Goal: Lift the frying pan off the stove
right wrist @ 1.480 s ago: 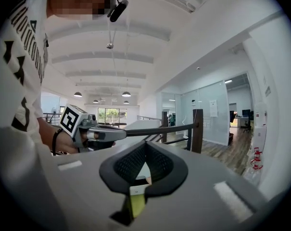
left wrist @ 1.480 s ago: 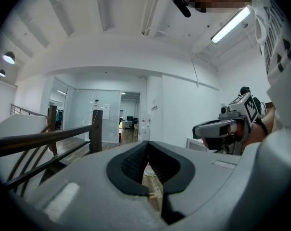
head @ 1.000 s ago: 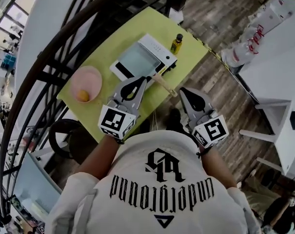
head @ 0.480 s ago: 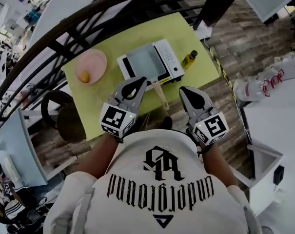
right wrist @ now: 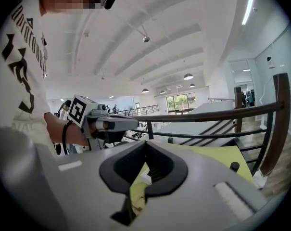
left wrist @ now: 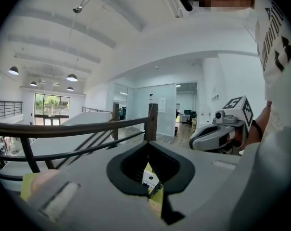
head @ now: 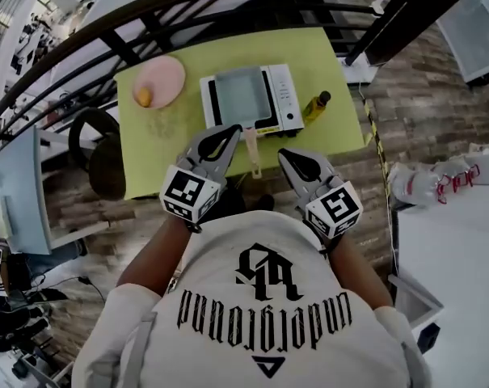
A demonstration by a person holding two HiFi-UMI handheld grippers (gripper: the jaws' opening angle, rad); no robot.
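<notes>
In the head view a grey rectangular frying pan (head: 239,95) sits on a white tabletop stove (head: 282,97), on a yellow-green table (head: 333,55). Its wooden handle (head: 252,149) points toward me. My left gripper (head: 229,131) hangs shut and empty just left of the handle, over the table's near edge. The right gripper (head: 288,158) is shut and empty too, right of the handle's end and apart from it. In the left gripper view the closed left gripper (left wrist: 147,143) shows a sliver of stove (left wrist: 149,179) below. In the right gripper view the right gripper (right wrist: 146,144) is closed above the table (right wrist: 208,155).
A pink plate (head: 165,78) with an orange piece (head: 145,97) lies left of the stove. An oil bottle (head: 315,106) stands to its right. A black railing (head: 187,6) runs behind the table, a dark chair (head: 107,156) stands at its left, and a monitor (head: 18,192) is further left.
Both grippers have sunk and pointed more level toward the table's near edge, staying shut. The head view has swung, so the table now lies squarer ahead.
</notes>
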